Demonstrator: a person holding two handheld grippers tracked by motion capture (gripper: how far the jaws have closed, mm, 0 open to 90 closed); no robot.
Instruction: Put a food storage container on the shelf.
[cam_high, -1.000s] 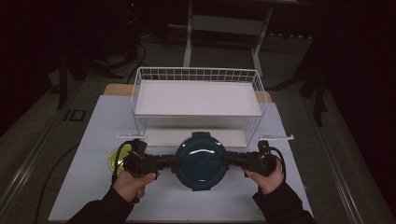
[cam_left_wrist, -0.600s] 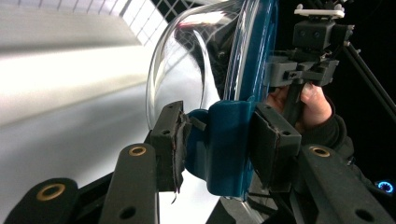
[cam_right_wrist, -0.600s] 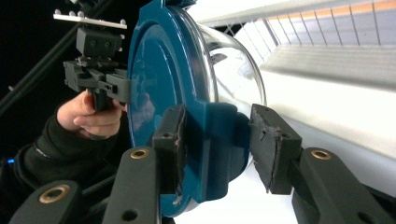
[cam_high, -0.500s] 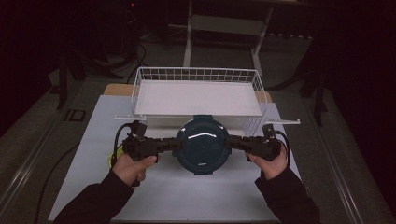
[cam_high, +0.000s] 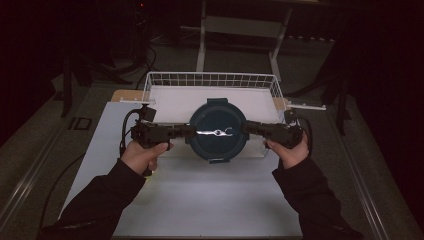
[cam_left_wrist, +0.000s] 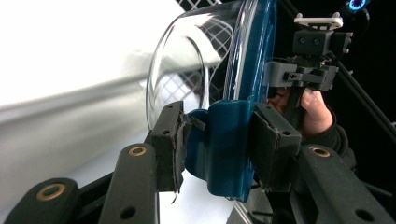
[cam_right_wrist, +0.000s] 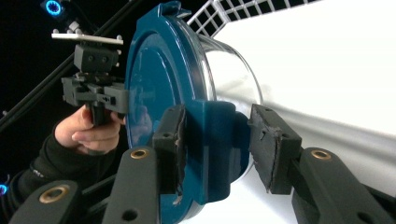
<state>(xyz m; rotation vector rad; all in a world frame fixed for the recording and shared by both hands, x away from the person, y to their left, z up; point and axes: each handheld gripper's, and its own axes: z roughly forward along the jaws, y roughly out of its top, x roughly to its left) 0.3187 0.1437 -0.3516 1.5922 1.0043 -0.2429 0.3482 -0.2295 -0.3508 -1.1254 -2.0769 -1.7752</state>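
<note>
A white-topped table is seen under bright light — its surface bare toward the near edge. At its far side a white wire basket is set on it, a pale wooden edge showing beside the basket's corners.

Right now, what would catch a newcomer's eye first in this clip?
The round container with a blue lid, held in mid-air by the left gripper and right gripper, each clamped on a side latch. Behind it stands a white wire basket on the white table.
</note>
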